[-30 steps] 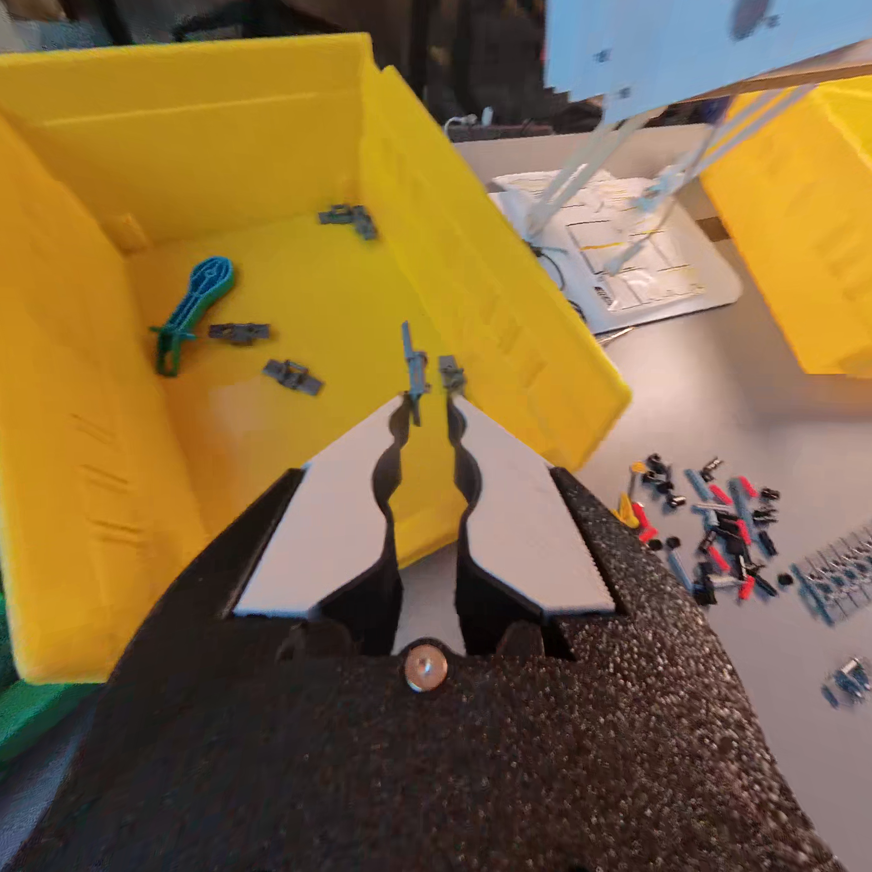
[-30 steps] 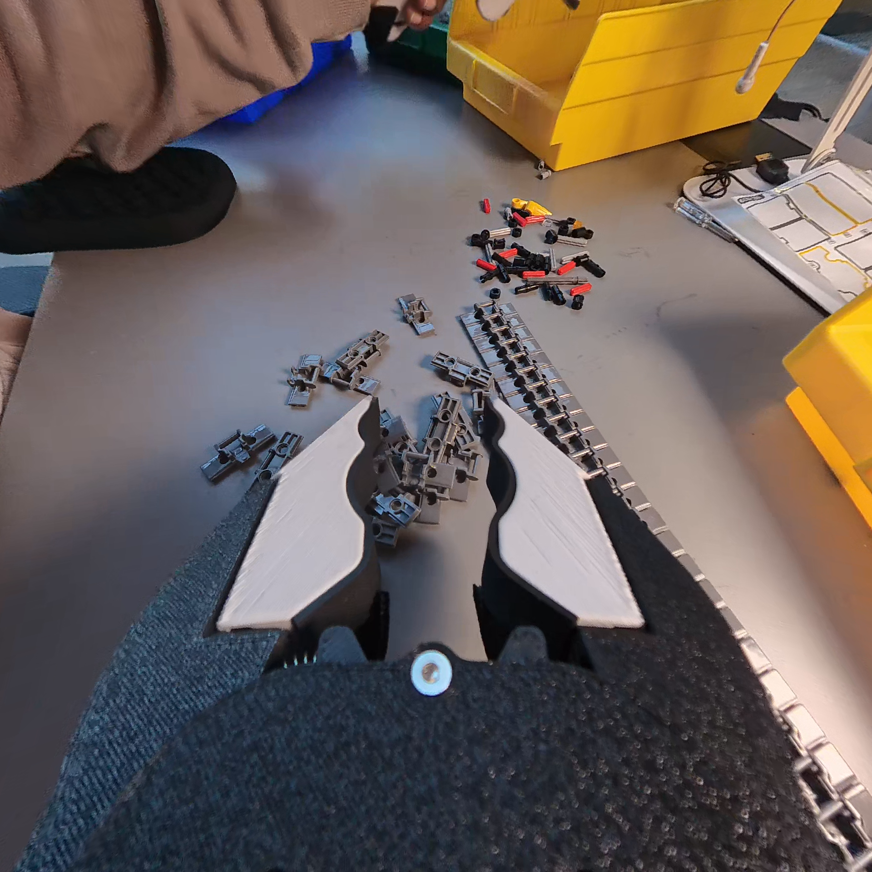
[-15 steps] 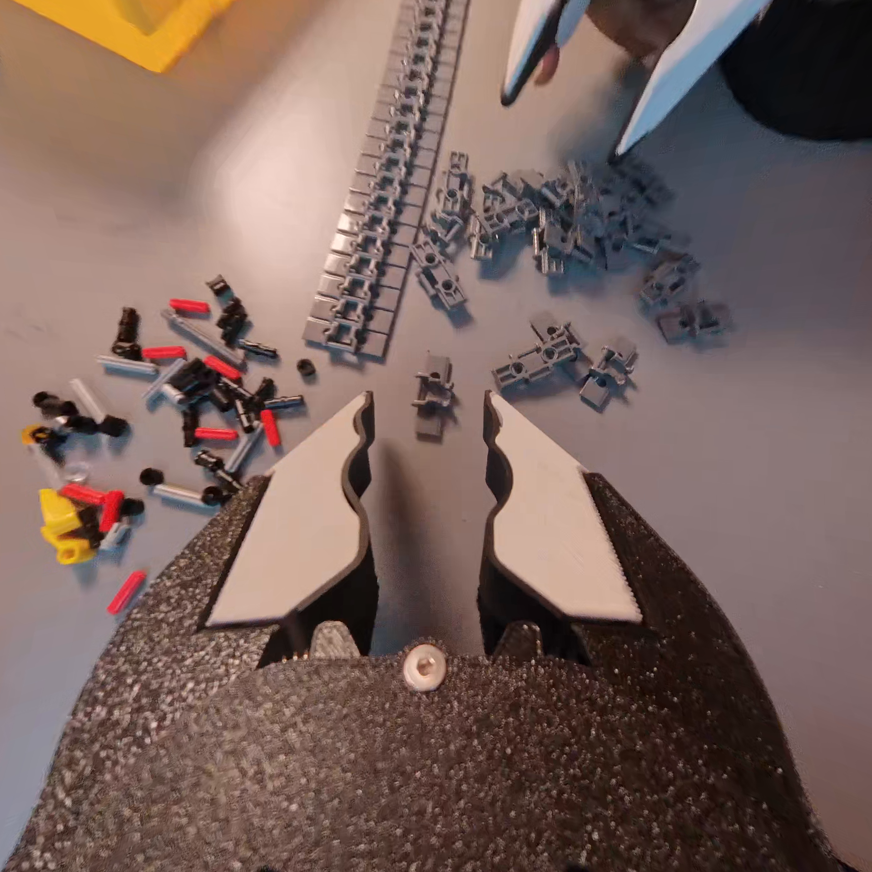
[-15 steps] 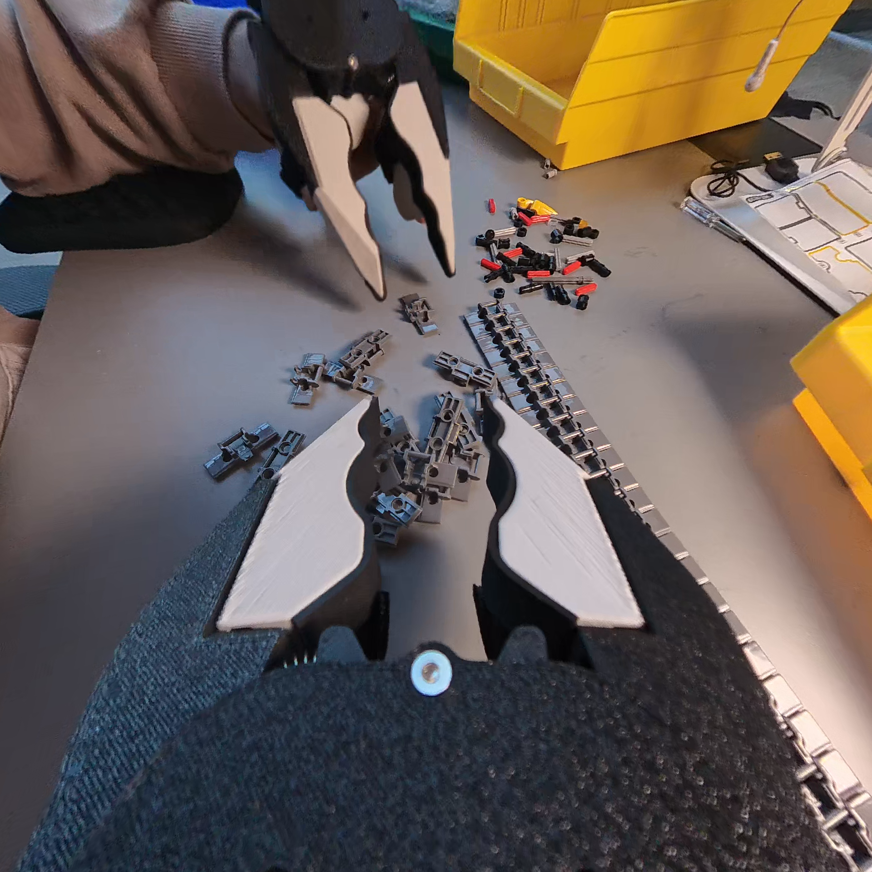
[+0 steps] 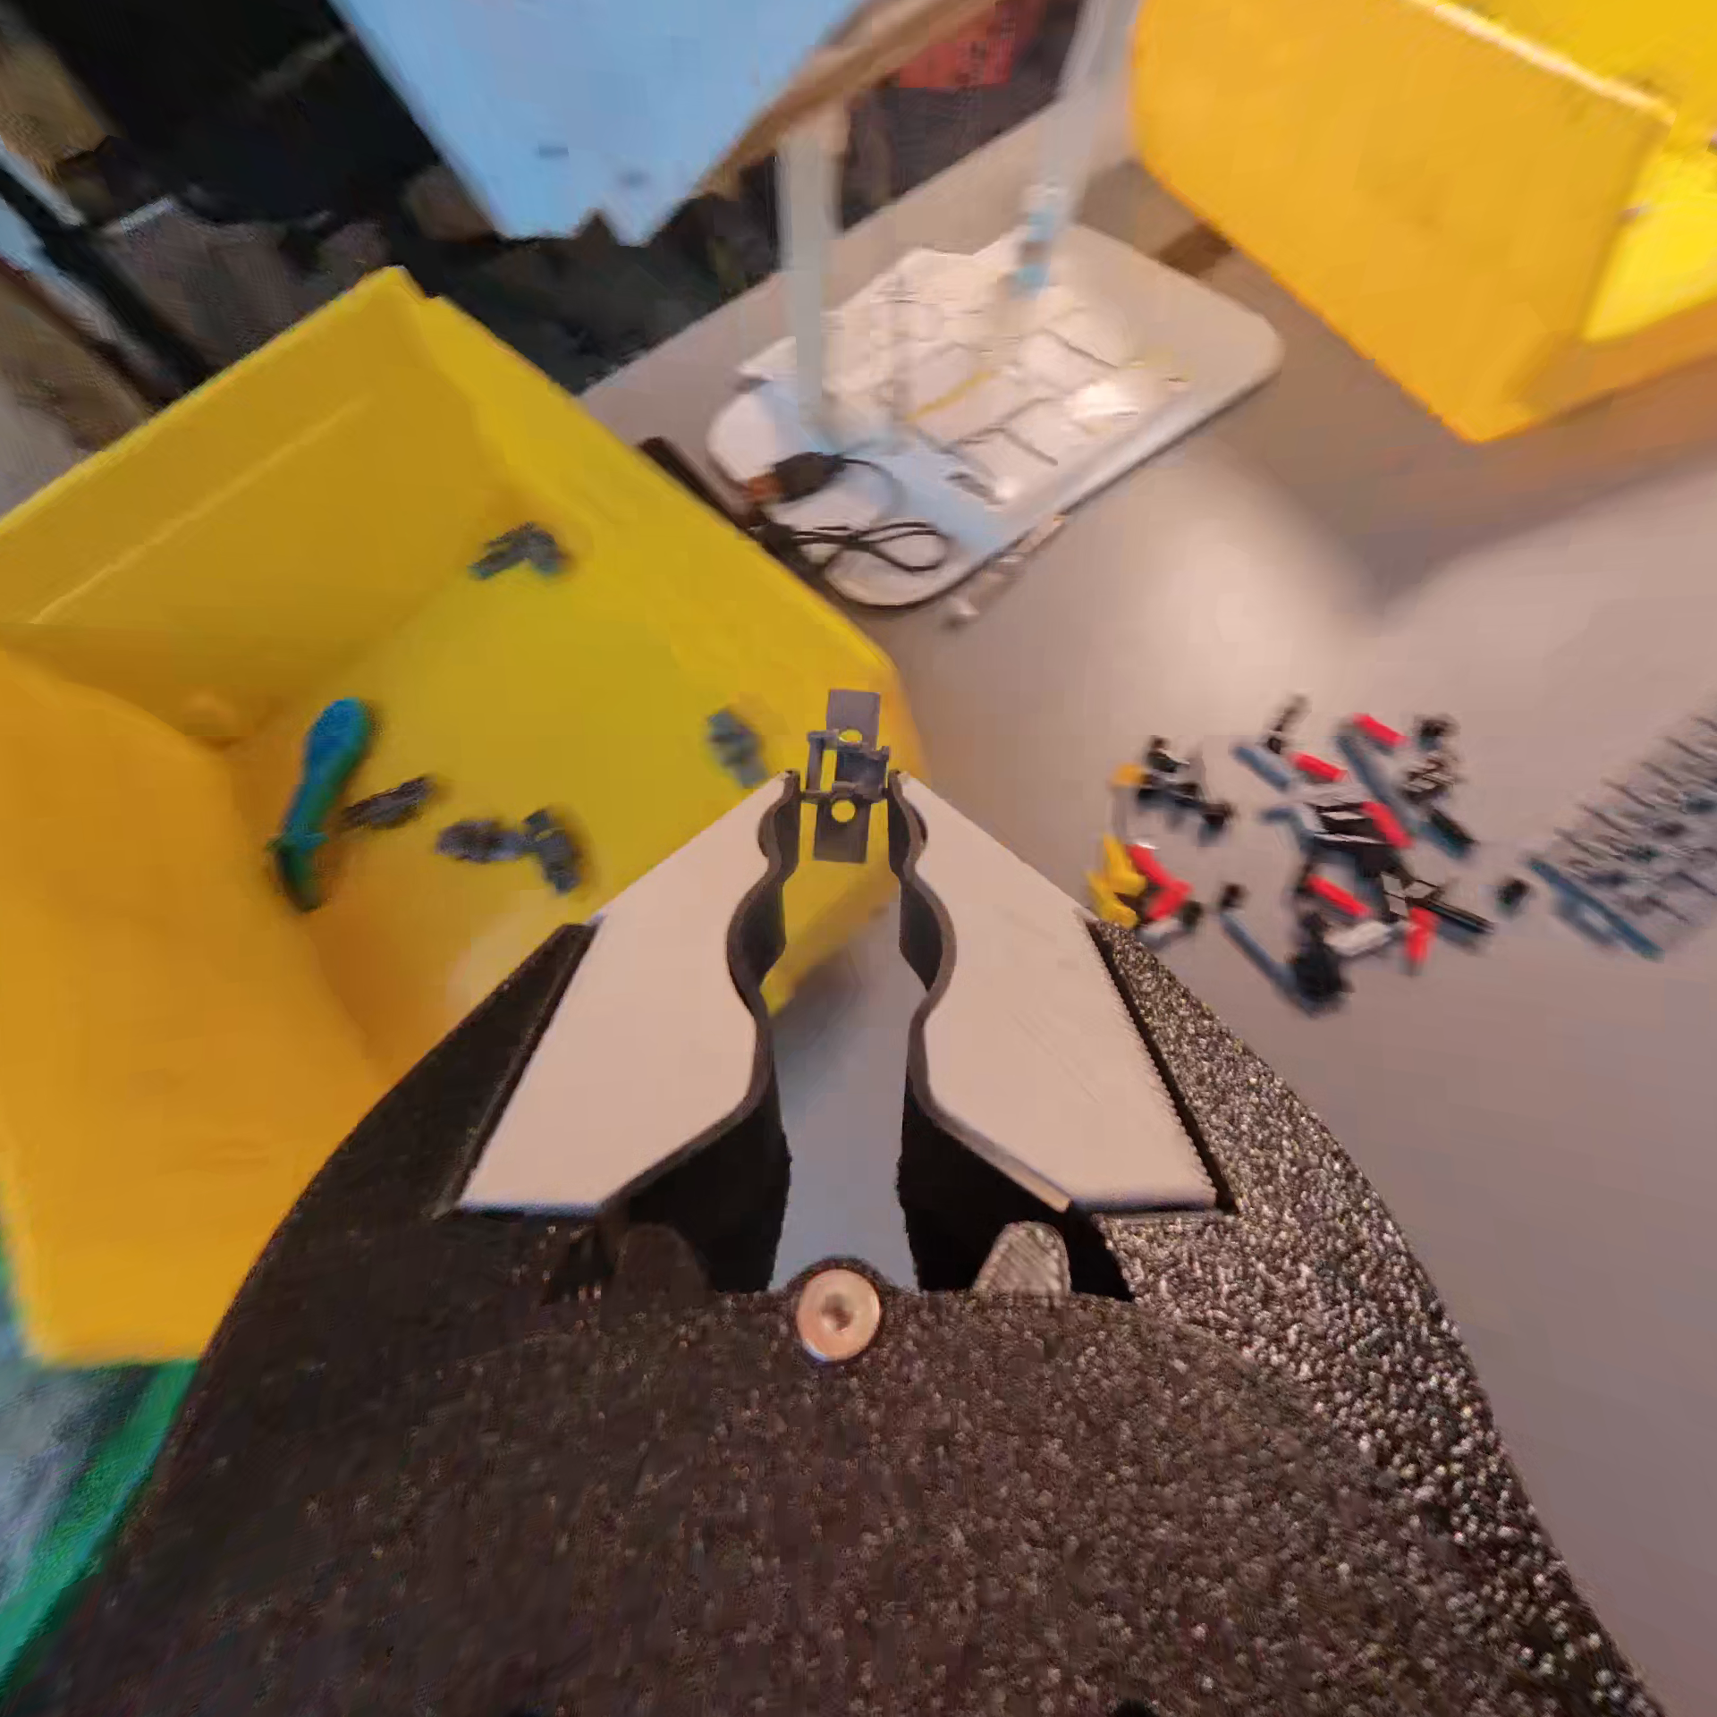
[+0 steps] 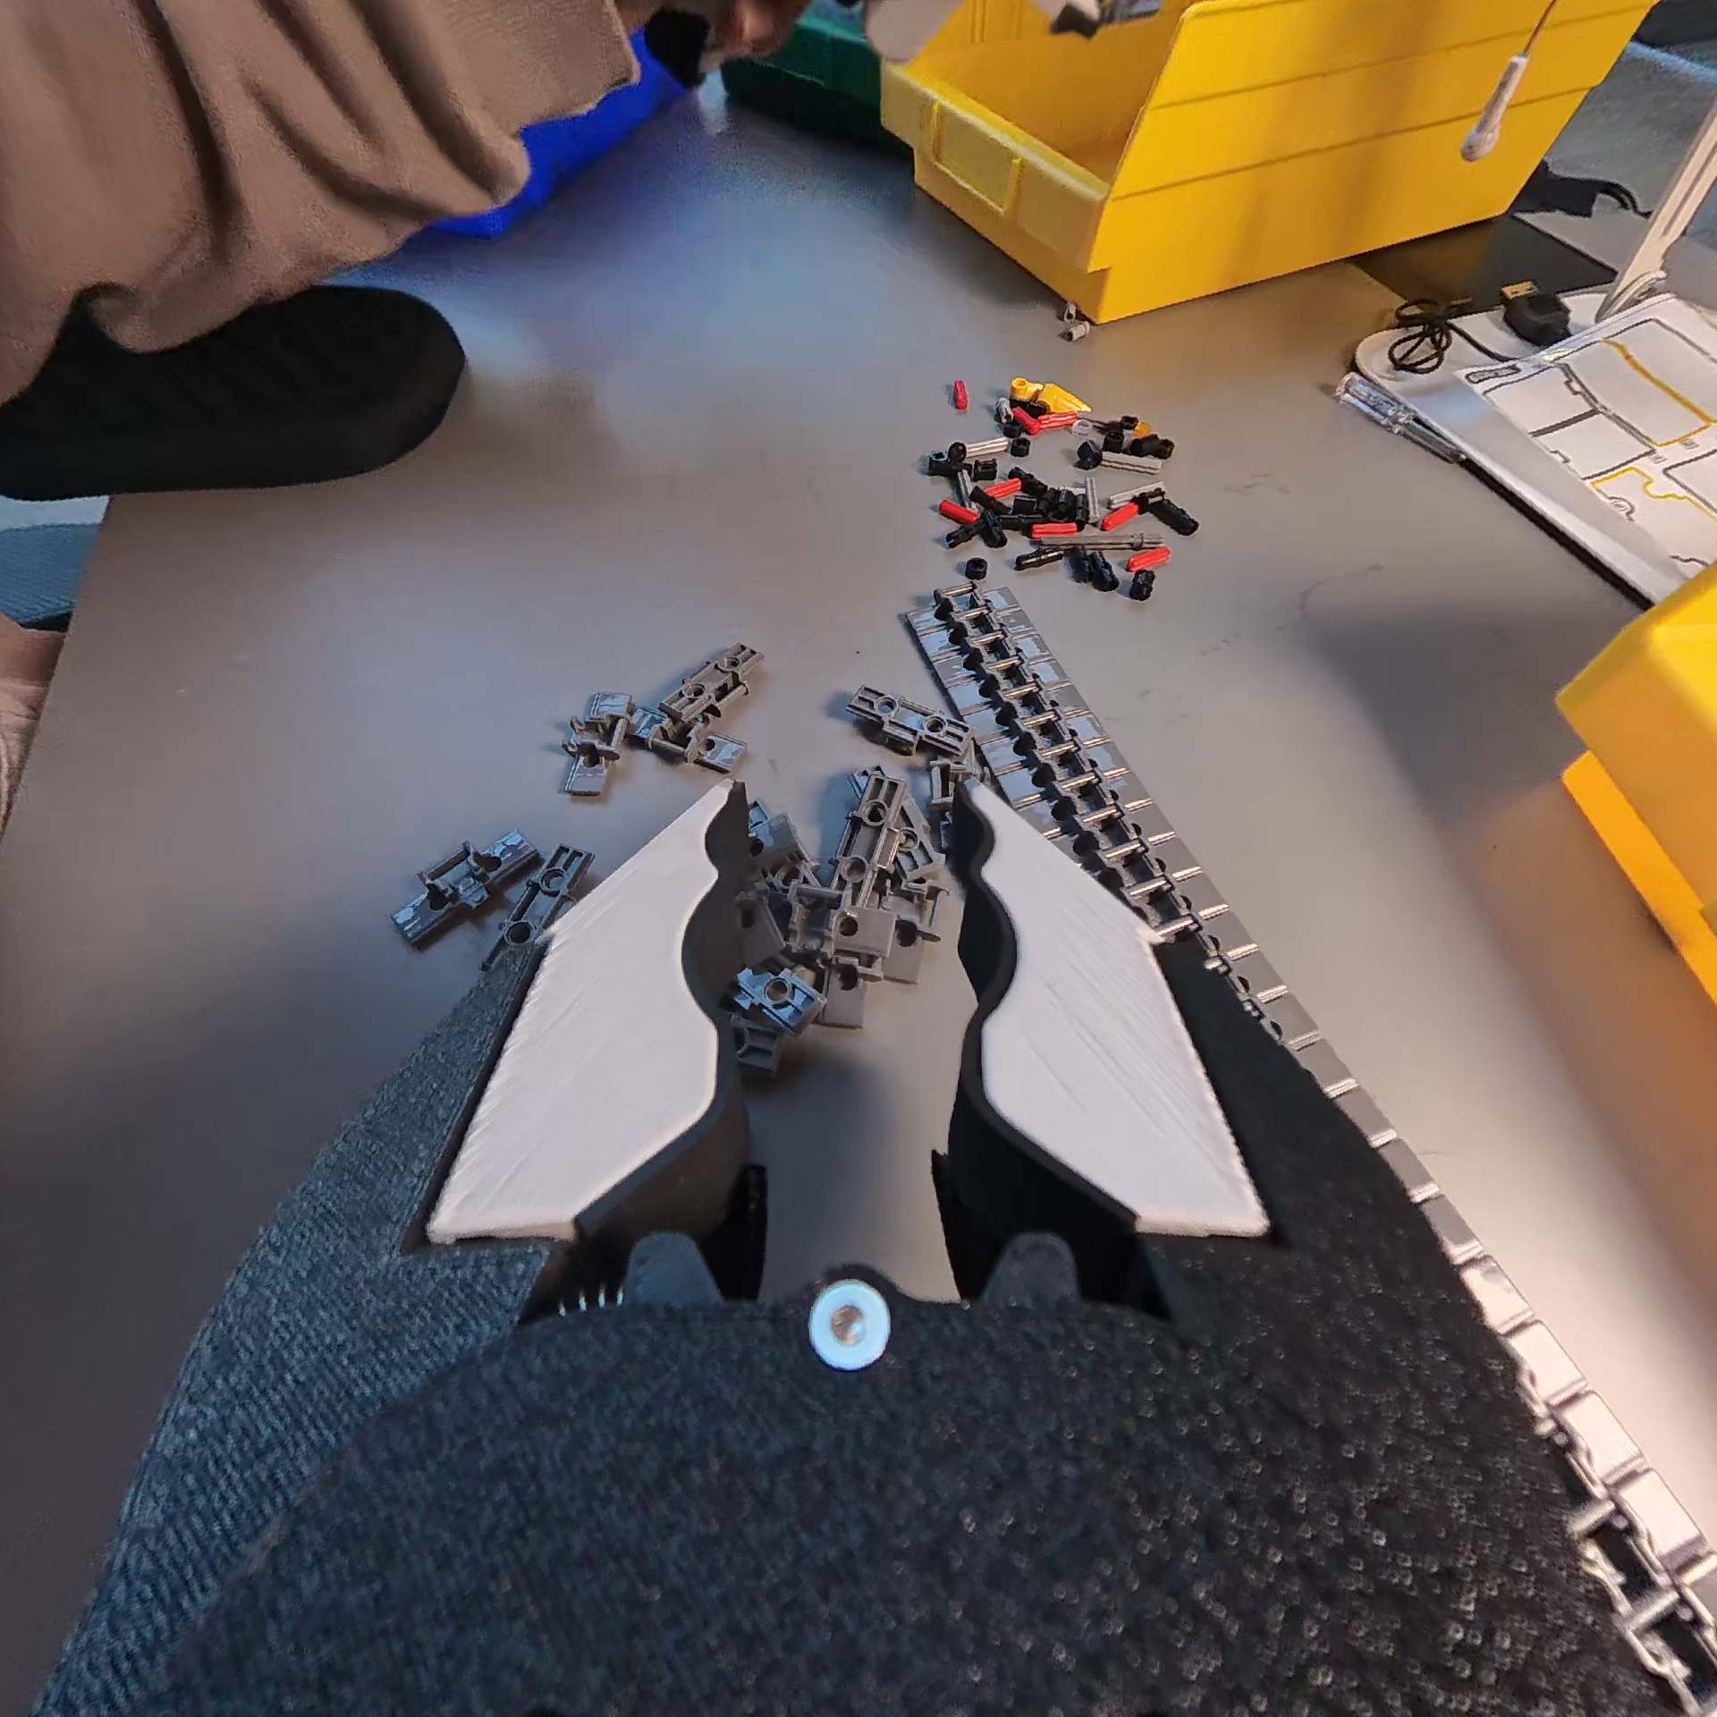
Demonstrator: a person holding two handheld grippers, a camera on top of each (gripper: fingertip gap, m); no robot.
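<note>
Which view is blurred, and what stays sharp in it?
Left wrist view: motion blur smears the yellow bin and small pins; the left gripper and its gray track link stay sharp. Right wrist view: mostly crisp, right gripper included.

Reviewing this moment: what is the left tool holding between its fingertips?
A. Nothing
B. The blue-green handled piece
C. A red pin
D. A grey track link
D. In the left wrist view the left tool is shut on a grey track link pinched at its tips, held above the near corner of the yellow bin; the blue-green handled piece lies inside the bin.
</note>
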